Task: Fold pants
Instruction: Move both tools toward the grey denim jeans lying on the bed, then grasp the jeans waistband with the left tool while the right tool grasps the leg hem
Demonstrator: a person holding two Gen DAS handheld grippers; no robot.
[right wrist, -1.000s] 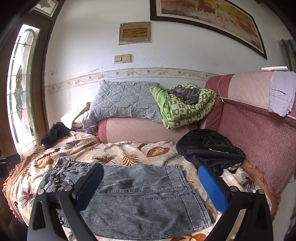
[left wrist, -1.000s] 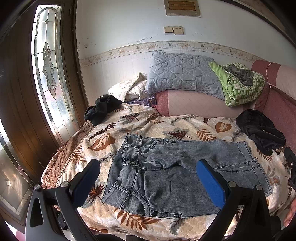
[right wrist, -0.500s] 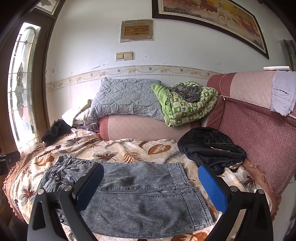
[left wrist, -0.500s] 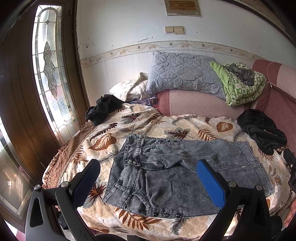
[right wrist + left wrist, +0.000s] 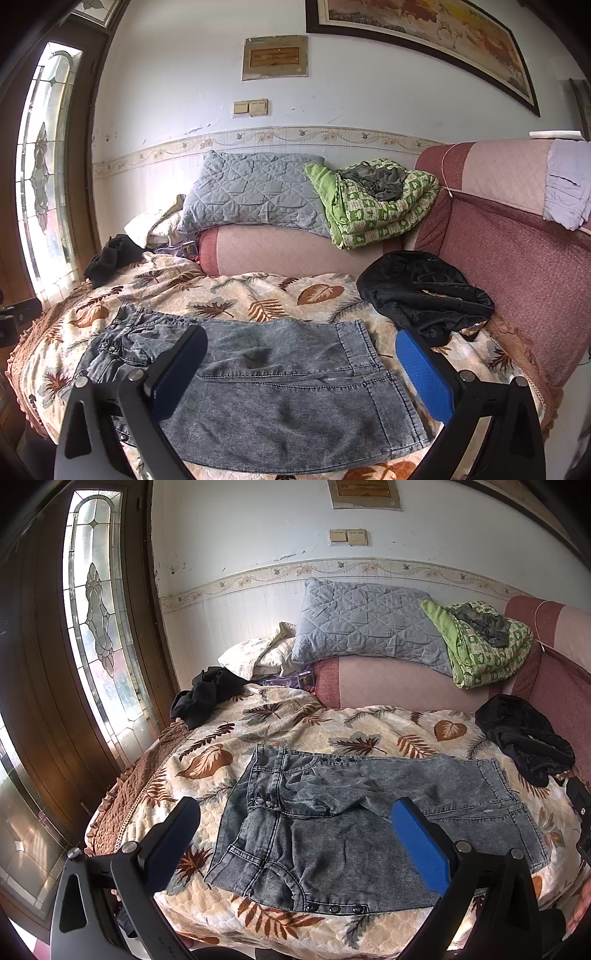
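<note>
Bed (image 5: 258,723) w/ leaf-print quilt carries everything. Grey denim pants (image 5: 354,823) lie flat across its near half, waistband toward the window side, hems toward the maroon sofa back (image 5: 517,266); they look folded once lengthwise already, so prob. the next fold is hem-to-waist.

Risks, big to small:
- Quilt is soft and puckered; pinching too deep could grab quilt along w/ denim and drag the whole lay-up.
- Near edge of pants sits close to the bed edge, so a pull toward the person may slide them off.
- Black garment (image 5: 424,295) lies just beside the hems; right tongs (image 5: 299,369) could snag it.
- Bunched fly area near left tongs (image 5: 291,834) may fold crooked.

Both tongs are spread wide, holding nothing, above the denim.
</note>
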